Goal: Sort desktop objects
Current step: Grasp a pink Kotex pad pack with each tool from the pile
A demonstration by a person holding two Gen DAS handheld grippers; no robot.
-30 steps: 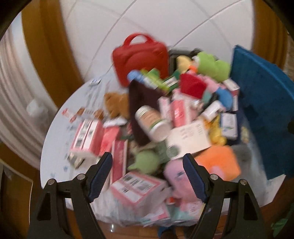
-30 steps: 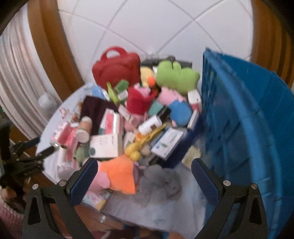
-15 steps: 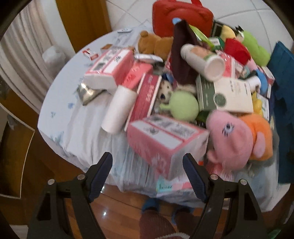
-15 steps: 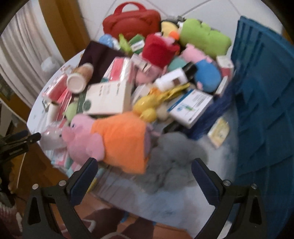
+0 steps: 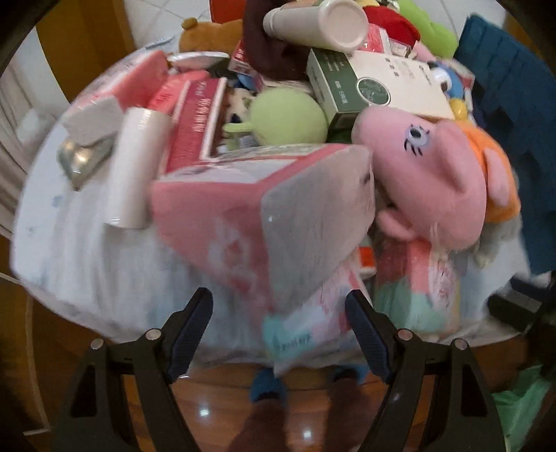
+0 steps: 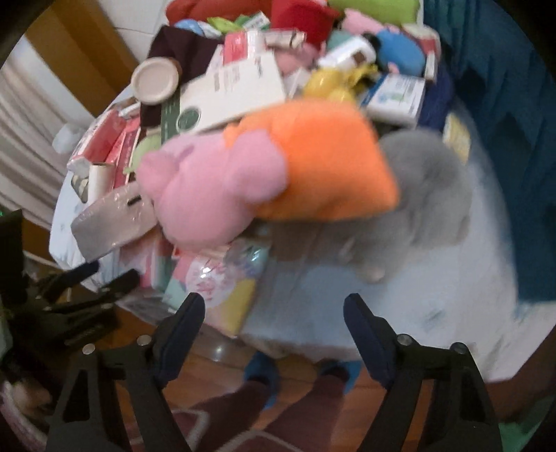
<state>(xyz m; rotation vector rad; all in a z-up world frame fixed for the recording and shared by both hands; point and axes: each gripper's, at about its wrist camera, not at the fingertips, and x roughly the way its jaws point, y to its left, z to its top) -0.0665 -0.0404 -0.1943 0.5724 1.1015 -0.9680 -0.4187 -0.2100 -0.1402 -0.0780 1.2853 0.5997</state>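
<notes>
Glossy wooden floor (image 5: 208, 410), white tiled wall (image 5: 166, 14), pale curtain (image 6: 24, 114), white-clothed round table (image 5: 87, 264)

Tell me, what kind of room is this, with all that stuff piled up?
Most likely a room in a home. A cloth-covered table is heaped with plush toys and boxes, over a glossy wood floor, with a curtain at the side.
</notes>
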